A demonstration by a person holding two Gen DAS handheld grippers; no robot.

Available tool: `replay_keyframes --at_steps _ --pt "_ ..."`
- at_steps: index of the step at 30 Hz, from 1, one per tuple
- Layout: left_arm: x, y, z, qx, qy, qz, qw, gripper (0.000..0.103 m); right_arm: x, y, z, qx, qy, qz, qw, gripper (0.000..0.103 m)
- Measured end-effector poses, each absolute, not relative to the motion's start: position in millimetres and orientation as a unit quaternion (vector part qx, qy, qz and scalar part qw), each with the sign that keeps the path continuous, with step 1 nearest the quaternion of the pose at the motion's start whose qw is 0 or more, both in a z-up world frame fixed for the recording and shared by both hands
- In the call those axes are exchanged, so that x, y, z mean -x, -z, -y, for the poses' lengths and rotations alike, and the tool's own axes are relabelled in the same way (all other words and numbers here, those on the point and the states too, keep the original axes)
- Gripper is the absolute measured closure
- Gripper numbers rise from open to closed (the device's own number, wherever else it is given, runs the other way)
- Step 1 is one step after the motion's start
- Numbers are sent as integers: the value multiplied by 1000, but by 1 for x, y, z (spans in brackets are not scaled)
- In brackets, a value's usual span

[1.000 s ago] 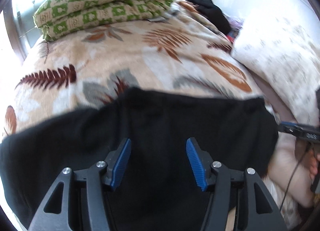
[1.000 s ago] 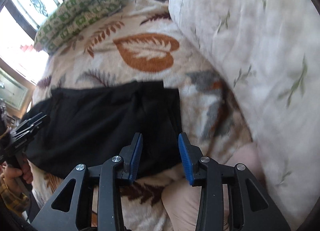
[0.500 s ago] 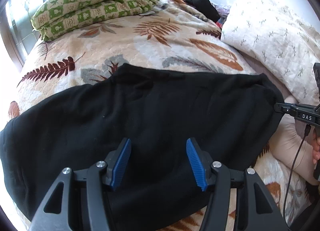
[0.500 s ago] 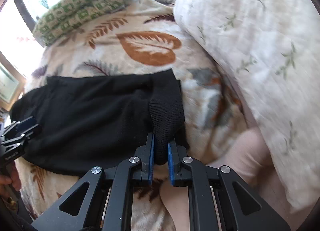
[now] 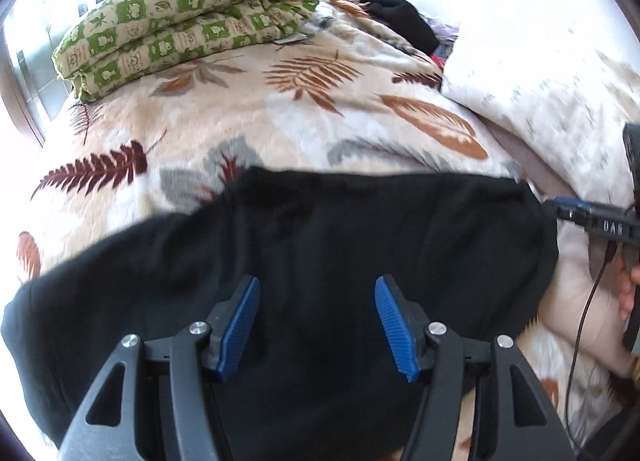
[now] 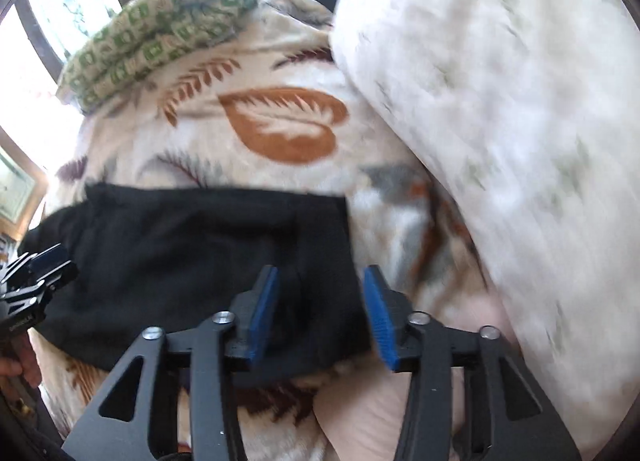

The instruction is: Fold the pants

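Observation:
The black pants [image 5: 320,253] lie spread across the leaf-print bedspread [image 5: 280,113], folded lengthwise. My left gripper [image 5: 318,327] is open just above the middle of the pants, holding nothing. My right gripper [image 6: 320,311] is open over the ribbed end of the pants [image 6: 192,245], with cloth between the blue pads but not pinched. The right gripper's tip shows at the far right of the left wrist view [image 5: 592,219]; the left gripper shows at the left edge of the right wrist view [image 6: 32,281].
A folded green checked quilt [image 5: 188,29] lies at the far side of the bed. A white floral pillow [image 6: 500,121] sits to the right. Dark clothes [image 5: 392,17] are heaped at the back. A pale pink sheet [image 6: 400,413] shows at the near edge.
My right gripper, shut on the pants' ribbed end half a second ago, has opened and let it drop flat. The left gripper stays open over the pants.

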State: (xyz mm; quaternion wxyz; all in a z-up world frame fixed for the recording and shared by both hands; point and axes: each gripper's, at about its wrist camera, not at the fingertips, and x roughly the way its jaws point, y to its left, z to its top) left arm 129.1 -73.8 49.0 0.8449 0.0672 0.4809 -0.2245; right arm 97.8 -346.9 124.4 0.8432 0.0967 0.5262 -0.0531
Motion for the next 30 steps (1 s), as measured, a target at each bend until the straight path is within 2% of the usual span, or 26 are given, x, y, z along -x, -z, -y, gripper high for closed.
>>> replay_keyframes --at_steps 4,5,8,10,12,16,21,23,24,28,30 --pt "-161 -44 82 -67 200 -491 845 40 -123 -105 344 -80 50 -535 840 58" --pt "-167 -42 82 -64 196 -493 845 40 -127 -100 346 -81 51 -538 838 60" --pt "-186 -35 83 -57 182 -501 844 40 -134 -91 350 -94 43 -541 834 83" --pt "-198 -27 84 -62 163 -508 844 43 -132 -93 344 -70 39 -529 845 88" --pt "-205 -22 83 -60 152 -509 845 47 -130 -99 341 -53 43 -509 858 88" --pt "-211 -20 84 -54 136 -498 855 47 -133 -109 342 -45 57 -472 878 89" --pt "-218 -18 84 -45 121 -497 858 45 -139 -84 350 -60 53 -492 867 86" --pt "-217 -21 83 -41 122 -498 858 45 -138 -86 356 -69 62 -499 861 63" --pt "-215 -25 83 -38 123 -495 859 45 -137 -89 359 -75 63 -501 860 59" --pt "-189 -46 86 -10 160 -476 865 46 -131 -104 361 -88 61 -499 860 56" --pt "-172 -52 96 -11 191 -474 859 44 -129 -109 359 -89 60 -507 855 56"
